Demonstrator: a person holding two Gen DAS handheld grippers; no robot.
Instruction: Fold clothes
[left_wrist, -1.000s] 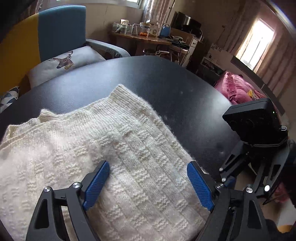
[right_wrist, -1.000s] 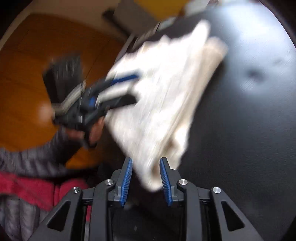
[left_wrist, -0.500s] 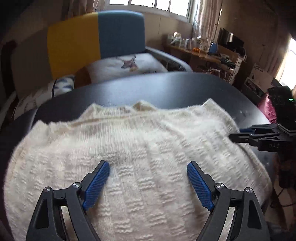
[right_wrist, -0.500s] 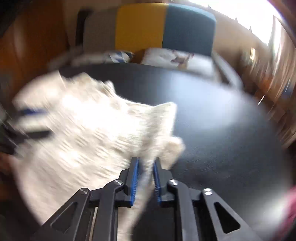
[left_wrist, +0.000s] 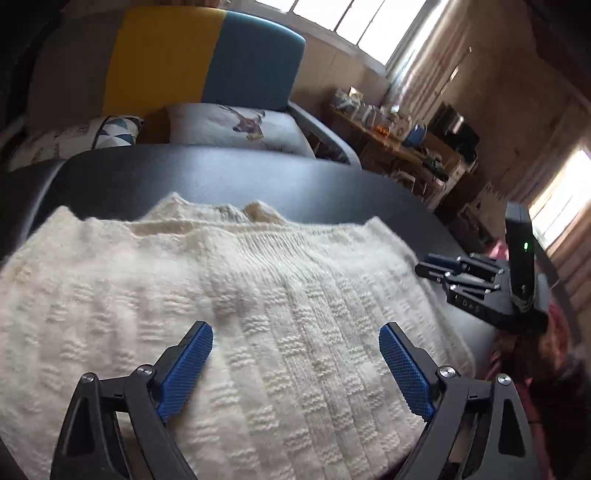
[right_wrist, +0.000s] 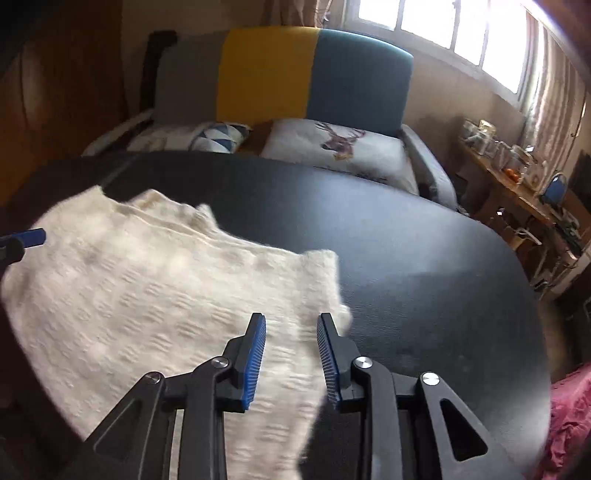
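Since a moment ago my right tongs (right_wrist: 291, 354) part and release the cream sweater (left_wrist: 229, 314), left tongs (left_wrist: 295, 365) wide open above it, sweater flat on the near-left black surface (right_wrist: 424, 280).

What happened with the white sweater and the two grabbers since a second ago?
The right gripper let go: half a second ago its fingers were pinched on the sweater's edge, and now they stand apart with the knit lying between them. Its view also swung round to face the sofa. The sweater now lies spread flat on the black table. The left gripper stayed open over the sweater.
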